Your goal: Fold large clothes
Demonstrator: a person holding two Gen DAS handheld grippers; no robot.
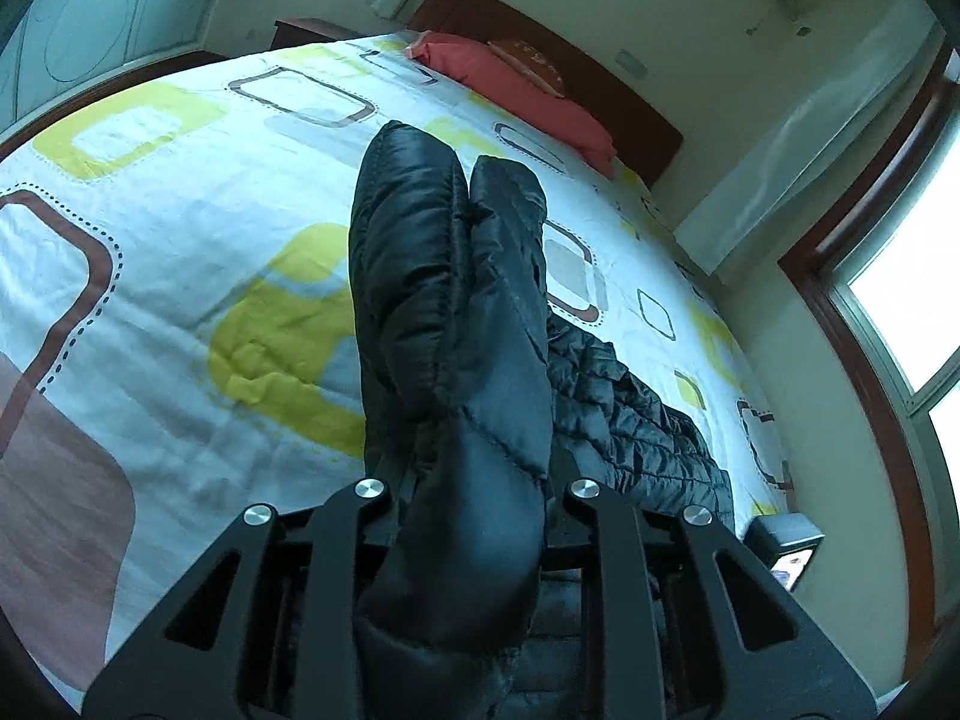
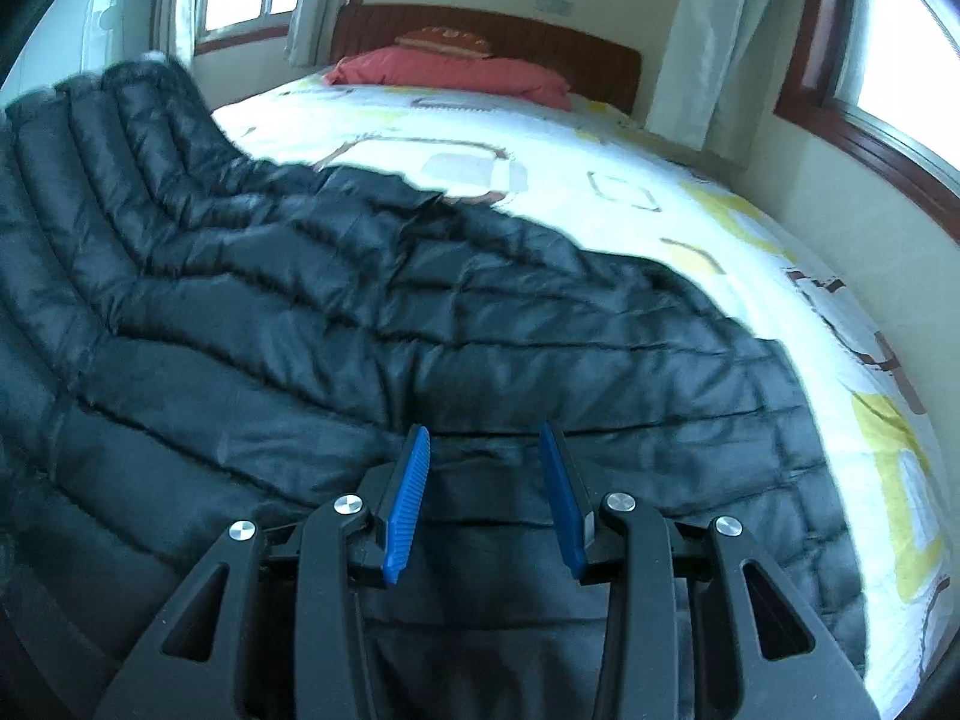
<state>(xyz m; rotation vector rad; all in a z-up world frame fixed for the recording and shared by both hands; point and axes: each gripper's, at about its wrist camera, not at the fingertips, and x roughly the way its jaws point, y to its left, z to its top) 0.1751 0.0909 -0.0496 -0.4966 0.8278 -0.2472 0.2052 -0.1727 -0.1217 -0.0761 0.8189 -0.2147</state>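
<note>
Gripping a thick fold of the black quilted jacket (image 1: 456, 312), the left gripper (image 1: 474, 498) has its fingers buried in the padding, so the pads themselves are hidden; the fabric bulges up between the black linkages and fills the middle of the left wrist view. The raised part stands in two puffy lobes that block much of the bed (image 1: 180, 228) behind it. To the right of the lobes the rest of the jacket trails down onto the bedspread toward the bed's right edge.

In the right wrist view the jacket (image 2: 360, 330) lies spread across the near half of the bed (image 2: 660, 192), its quilted channels running across, with one side lifted high at the left of the frame. The right gripper (image 2: 486, 498) hangs just above the fabric with its blue pads (image 2: 408, 510) parted and nothing between them.

The bedspread is white with yellow, brown and grey rounded squares. At the head end a red pillow (image 2: 456, 75) lies against a dark wooden headboard (image 2: 600, 54), with a brown patterned cushion (image 2: 447, 39) on top of it. Pale curtains (image 2: 702, 42) hang beside the headboard, and windows with dark wooden frames (image 2: 864, 132) stand along the right-hand wall. Near the bed's right edge, in the left wrist view, a small dark device with a lit screen (image 1: 786, 546) sits close to the jacket's hem.
</note>
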